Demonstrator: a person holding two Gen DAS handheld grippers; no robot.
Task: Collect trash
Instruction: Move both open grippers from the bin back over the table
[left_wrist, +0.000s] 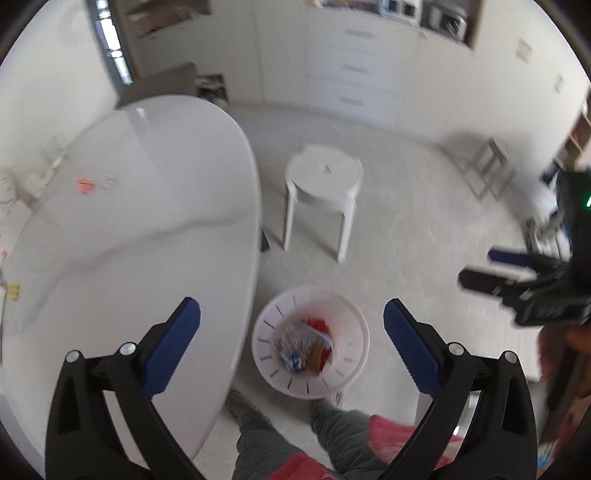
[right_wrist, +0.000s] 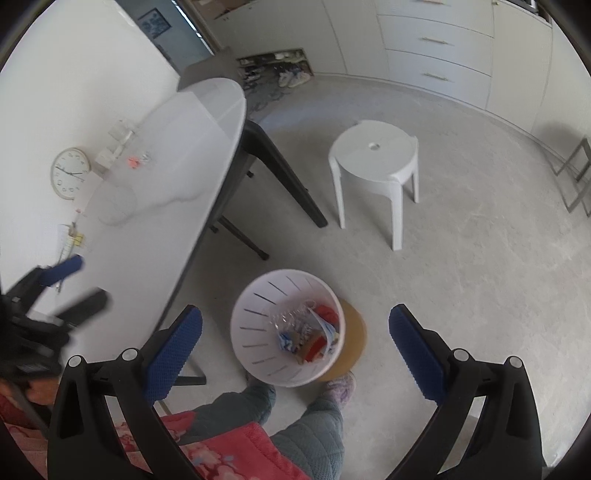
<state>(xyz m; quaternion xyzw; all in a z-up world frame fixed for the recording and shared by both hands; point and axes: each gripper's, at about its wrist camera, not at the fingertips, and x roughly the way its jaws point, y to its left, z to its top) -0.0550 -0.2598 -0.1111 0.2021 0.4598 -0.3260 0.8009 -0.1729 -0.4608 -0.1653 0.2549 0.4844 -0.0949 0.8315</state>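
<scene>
A white slotted trash bin (left_wrist: 351, 365) stands on the floor beside the table, holding crumpled wrappers (left_wrist: 306, 343) in silver, red and blue. It also shows in the right wrist view (right_wrist: 255, 325) with the wrappers (right_wrist: 310, 332) inside. My left gripper (left_wrist: 291, 328) is open and empty, held high above the bin. My right gripper (right_wrist: 295, 332) is open and empty, also above the bin. Each gripper appears in the other's view: the right gripper (left_wrist: 480, 269) at the right, the left gripper (right_wrist: 81, 280) at the left over the table.
A white oval table (left_wrist: 147, 221) is on the left, with small orange bits (left_wrist: 85, 184) and a clock (right_wrist: 70, 173) at its far side. A white stool (left_wrist: 323, 184) stands beyond the bin. The person's legs (right_wrist: 314, 435) are just below the bin. Cabinets line the far wall.
</scene>
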